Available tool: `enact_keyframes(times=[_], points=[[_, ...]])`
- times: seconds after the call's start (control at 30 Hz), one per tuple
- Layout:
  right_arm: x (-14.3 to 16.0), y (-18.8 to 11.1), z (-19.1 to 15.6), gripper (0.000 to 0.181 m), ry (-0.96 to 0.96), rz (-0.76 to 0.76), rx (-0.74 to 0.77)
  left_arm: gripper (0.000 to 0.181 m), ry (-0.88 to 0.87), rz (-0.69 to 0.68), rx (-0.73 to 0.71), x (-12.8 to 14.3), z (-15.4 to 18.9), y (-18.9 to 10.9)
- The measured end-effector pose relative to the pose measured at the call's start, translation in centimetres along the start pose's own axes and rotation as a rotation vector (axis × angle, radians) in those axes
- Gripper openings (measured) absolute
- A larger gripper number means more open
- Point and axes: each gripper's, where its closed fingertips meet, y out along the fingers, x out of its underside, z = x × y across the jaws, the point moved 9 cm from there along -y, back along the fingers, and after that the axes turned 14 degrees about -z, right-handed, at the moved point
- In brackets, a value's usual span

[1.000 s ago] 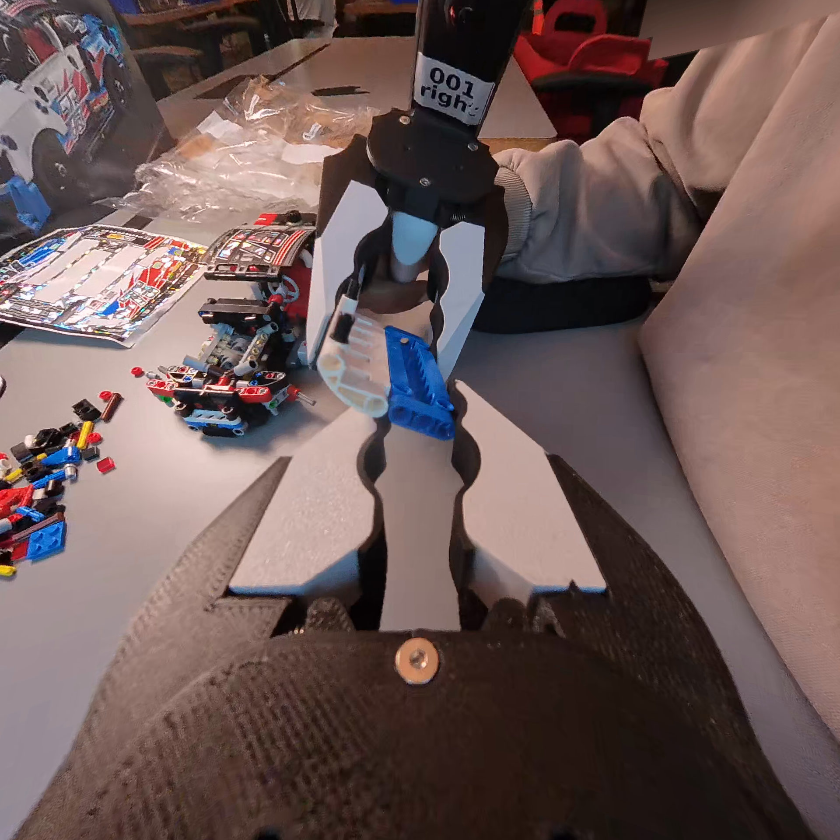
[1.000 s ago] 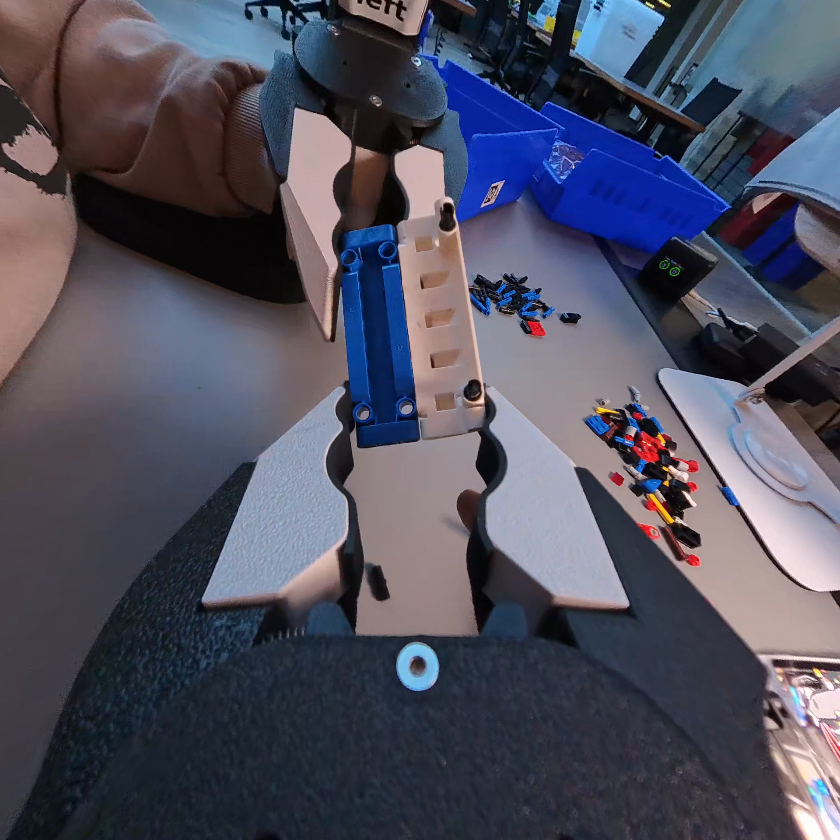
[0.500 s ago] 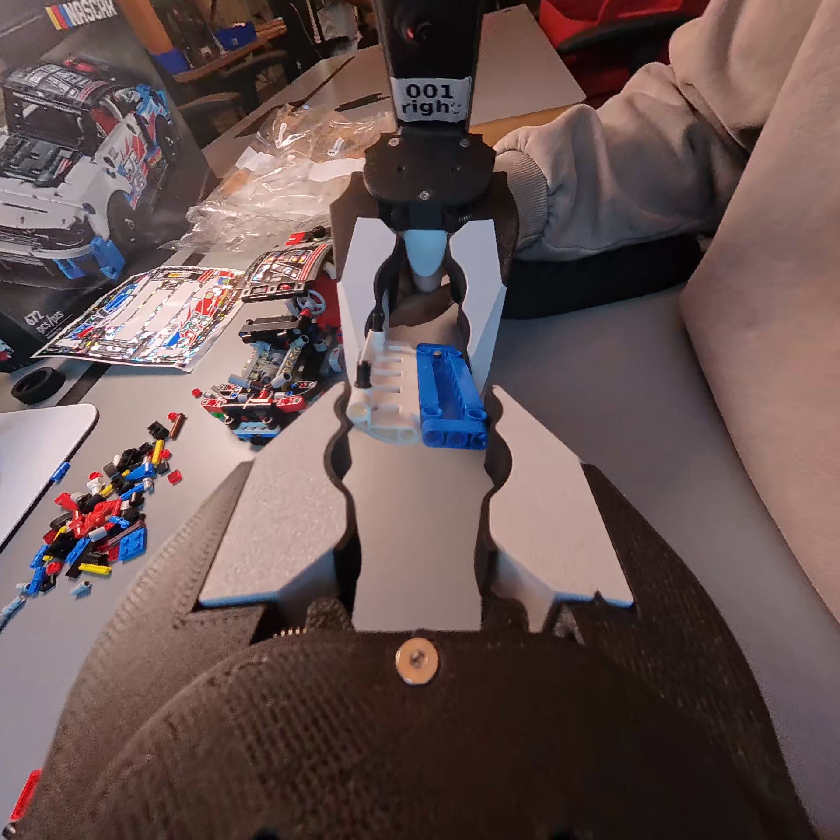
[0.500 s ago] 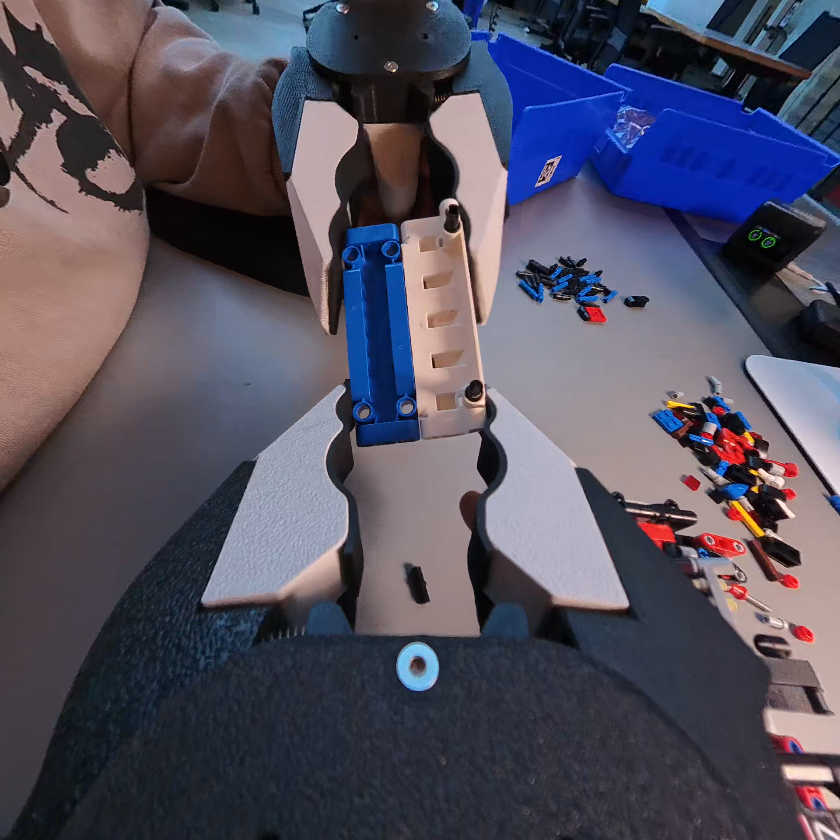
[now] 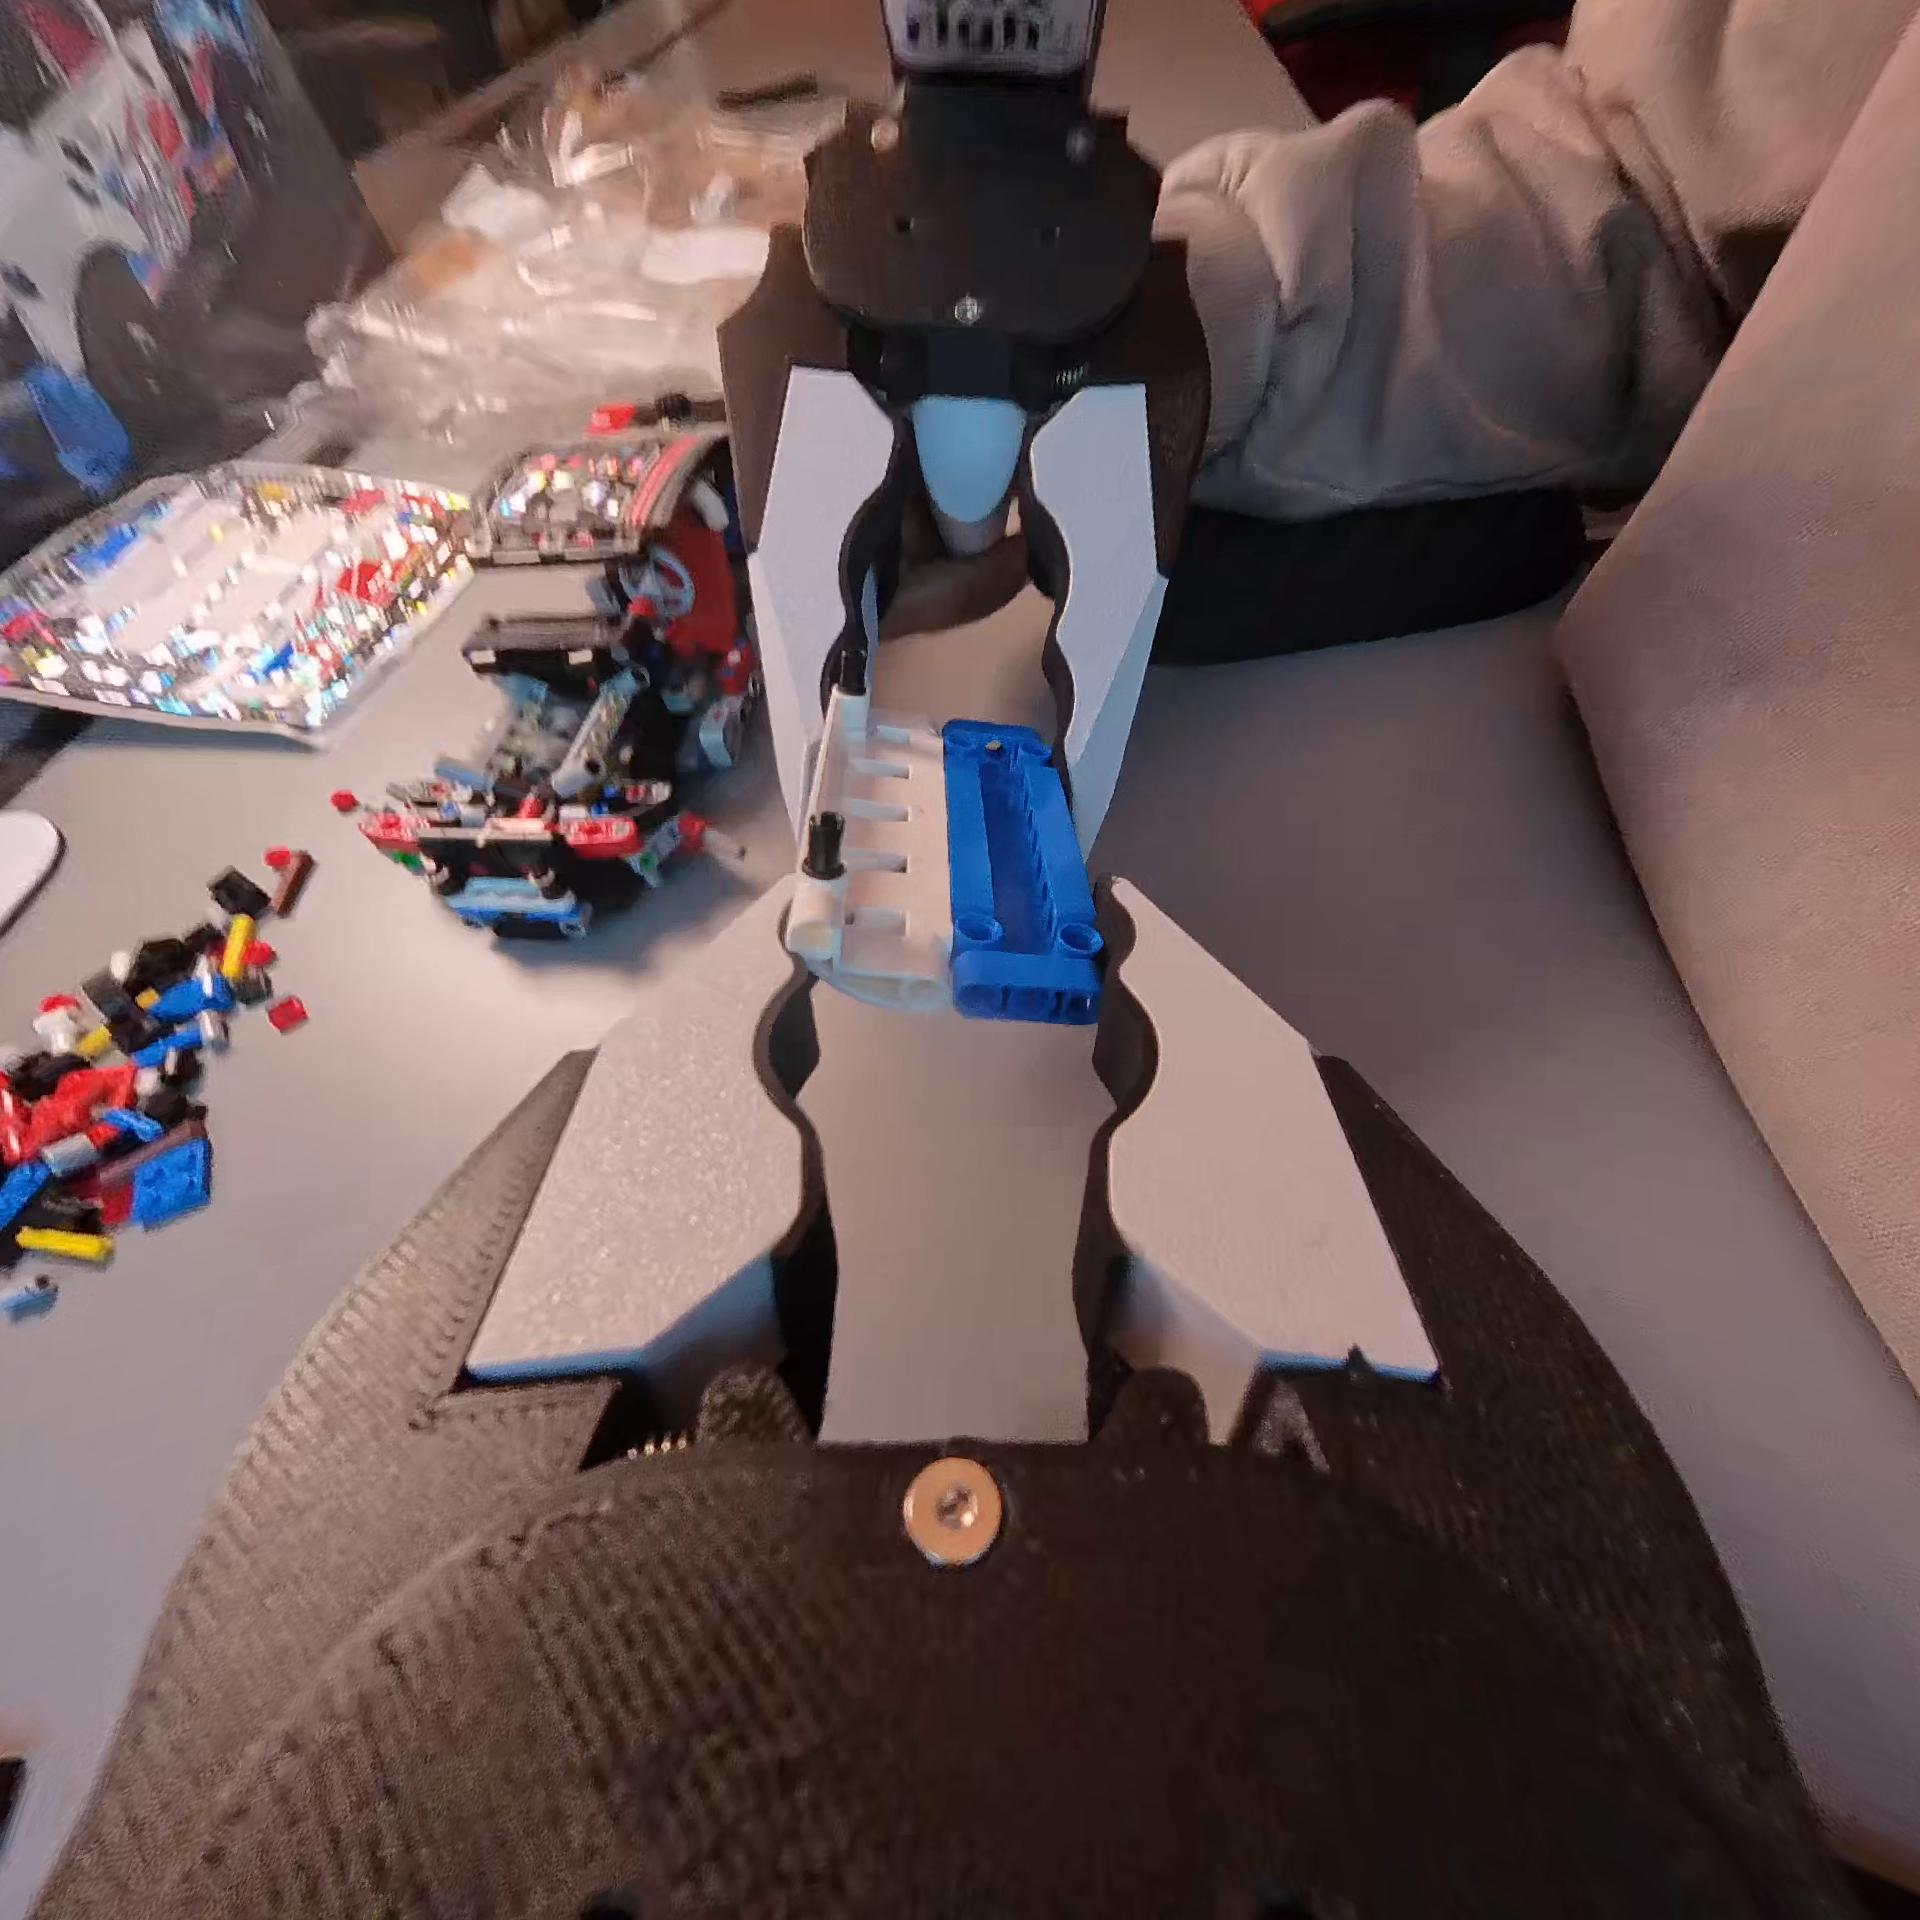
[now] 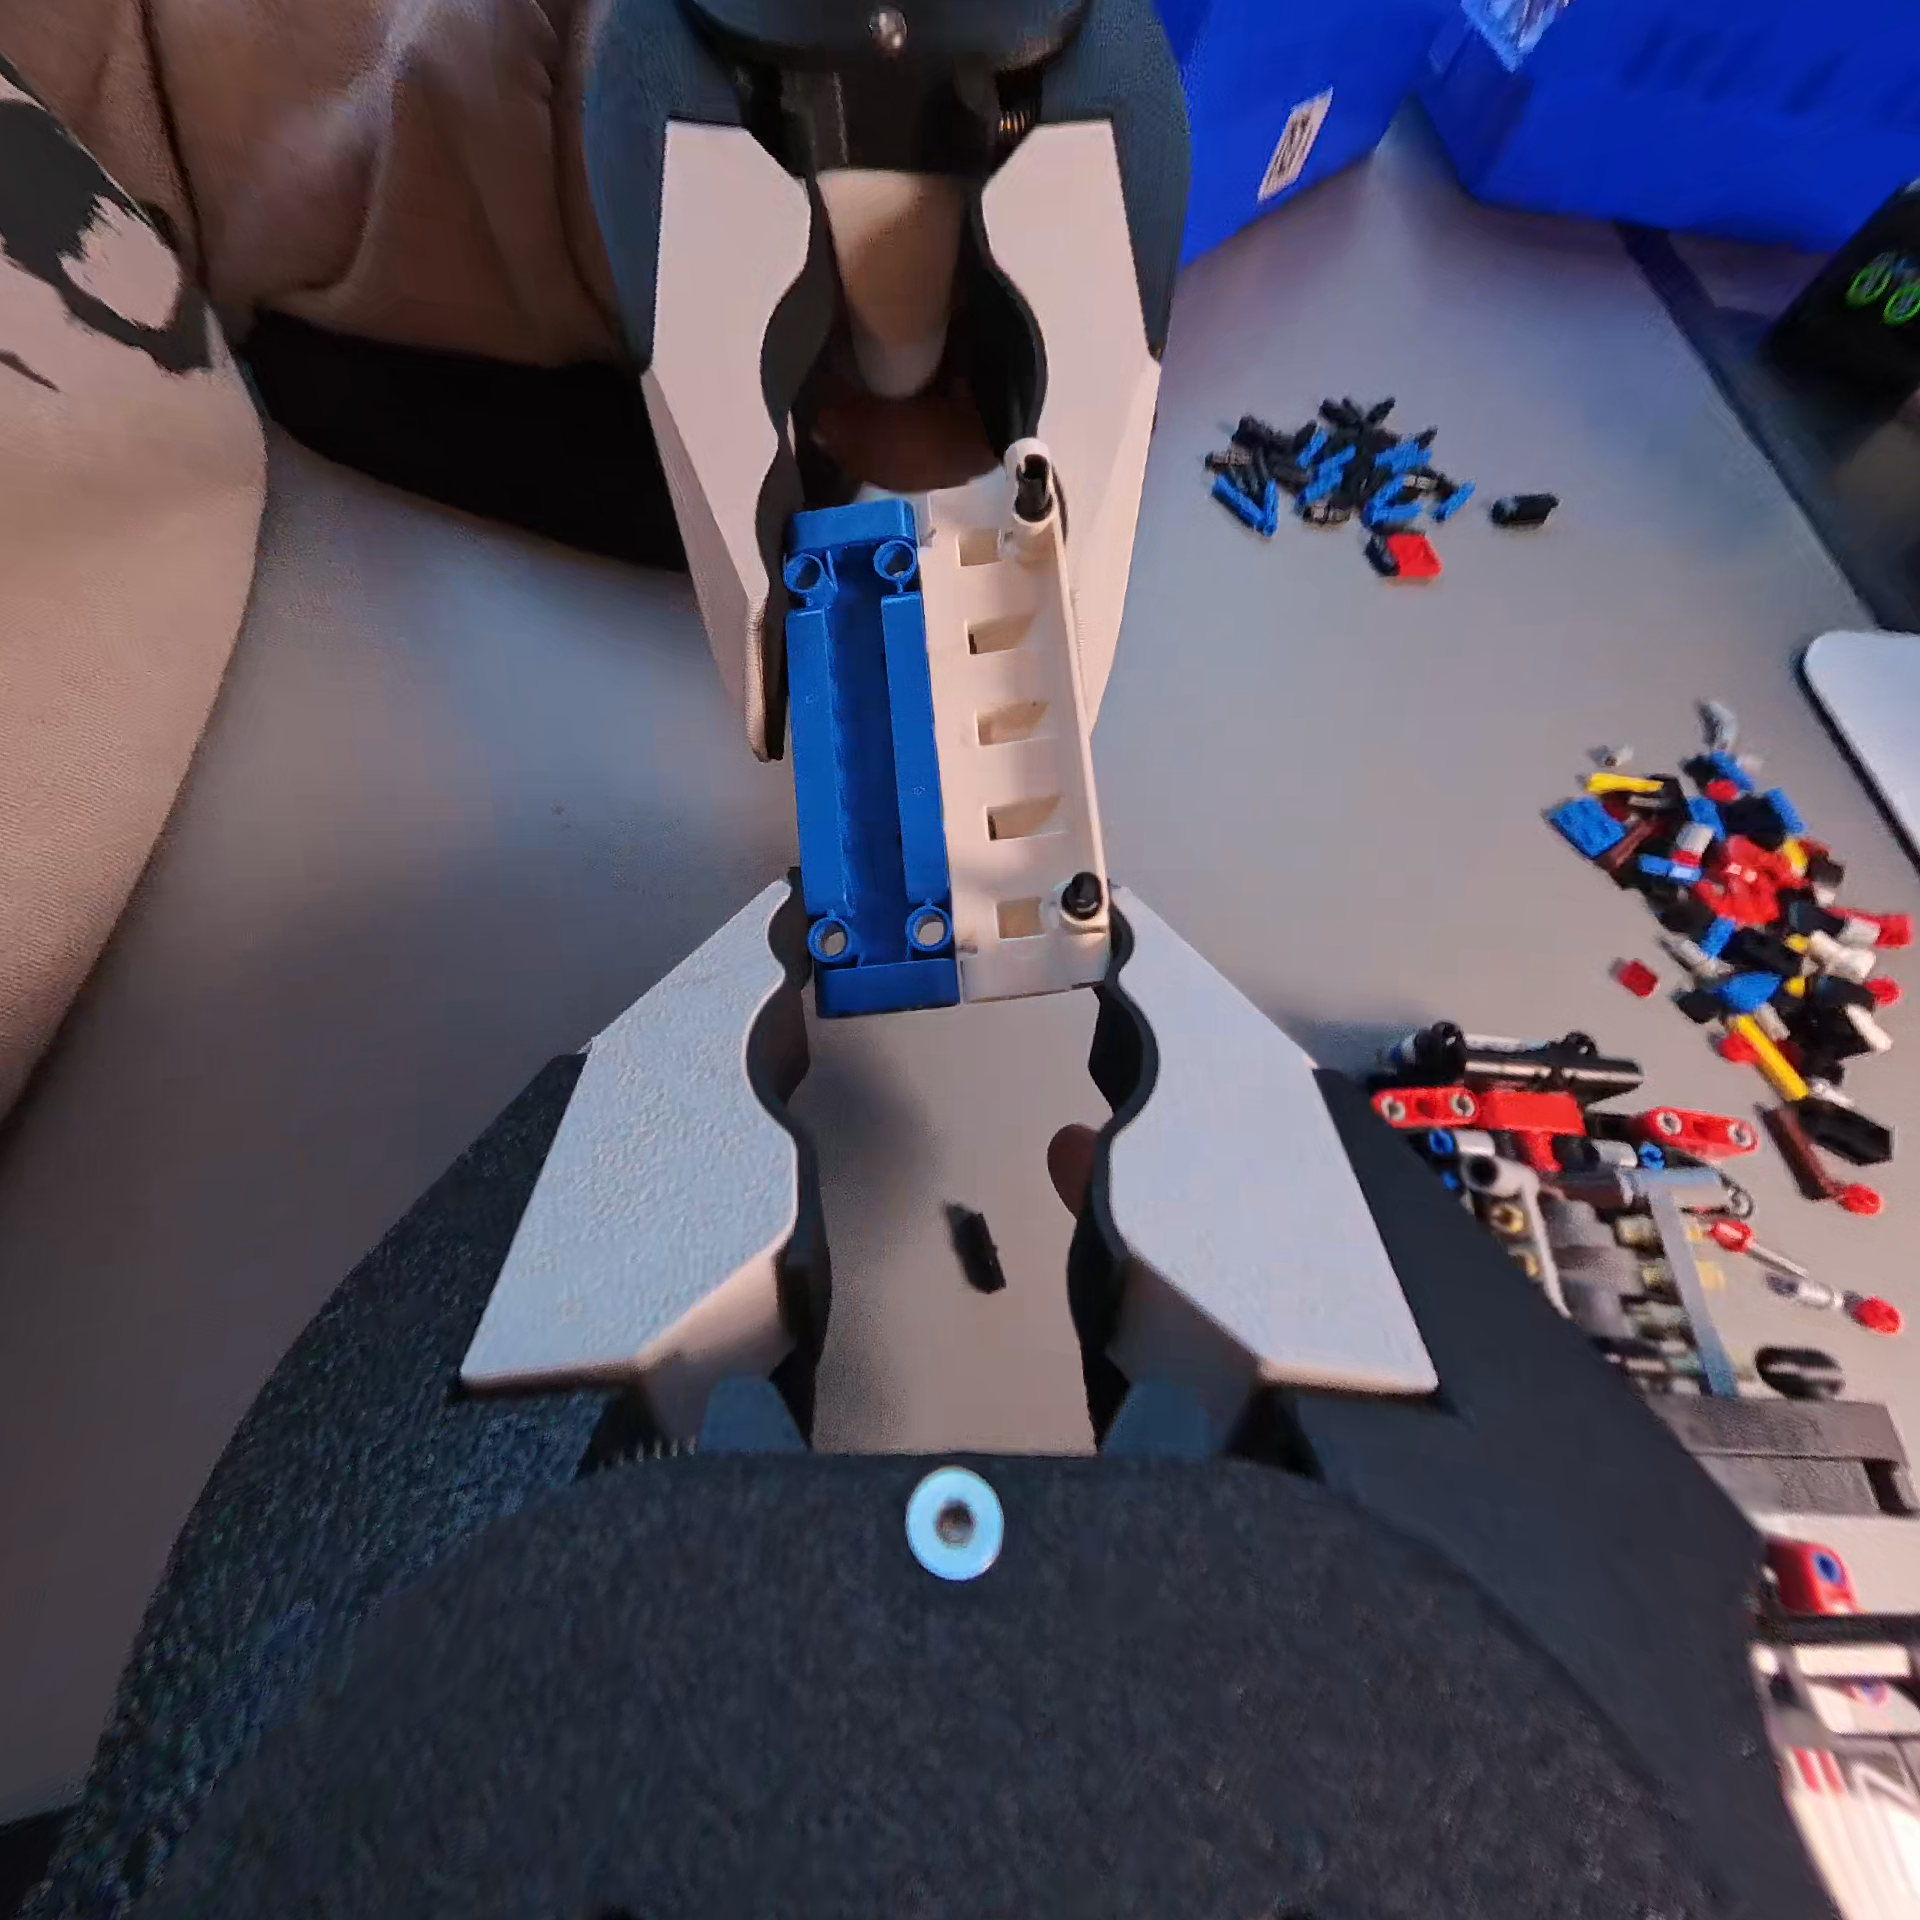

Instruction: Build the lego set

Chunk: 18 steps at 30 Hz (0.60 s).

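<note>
Both the left hand-held gripper and the right hand-held gripper are gripping the blue-and-white panel by its ends, while the half-built car and loose pieces are lying on the desk, suggesting much remains.

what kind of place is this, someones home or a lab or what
Probably a shared workshop or lab, not a home: a long grey worktable, blue plastic storage bins at its far edge, and more tables behind the clear plastic bags.

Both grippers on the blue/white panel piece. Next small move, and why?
Probably carry the blue and white panel assembly toward the partly built car. Left gripper and right gripper each clamp one end, so it hangs above the table; its two black pins stand free, seemingly ready to mate.
</note>
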Motion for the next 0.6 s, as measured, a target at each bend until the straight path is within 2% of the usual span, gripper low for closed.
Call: enact_keyframes(times=[0.1, 0.17, 0.23, 0.33, 0.43, 0.5, 0.53, 0.6], points=[[0.7, 1.2, -0.4, 0.053, 0.001, -0.169, -0.03, 0.064, 0.033, -0.144, -0.011, 1.3, 0.1, 1.2], [0.9, 2.1, -0.7, 0.053, -0.018, -0.248, -0.014, 0.053, 0.086, -0.234, -0.011, 1.8, 0.7, 2.0], [0.9, 2.6, -1.1, 0.056, -0.043, -0.275, -0.011, 0.054, 0.096, -0.325, -0.006, 2.3, 0.9, 2.6], [1.8, 0.5, 0.0, 0.064, -0.019, -0.317, 0.019, 0.053, 0.05, -0.353, 0.005, 2.5, 0.6, 2.4], [4.0, -1.9, 1.0, 0.044, 0.087, -0.353, -0.049, 0.053, -0.013, -0.372, 0.025, 2.5, 0.5, 2.3], [5.3, -1.8, 1.3, 0.041, 0.099, -0.397, -0.05, 0.056, -0.041, -0.381, 0.016, 2.5, 0.3, 2.4], [5.2, -1.7, 1.4, 0.034, 0.119, -0.356, -0.06, 0.058, -0.057, -0.383, 0.015, 2.5, 0.2, 2.4], [5.1, -1.4, 1.4, 0.025, 0.101, -0.367, -0.043, 0.059, -0.083, -0.372, 0.013, 2.6, 0.0, 2.5]])
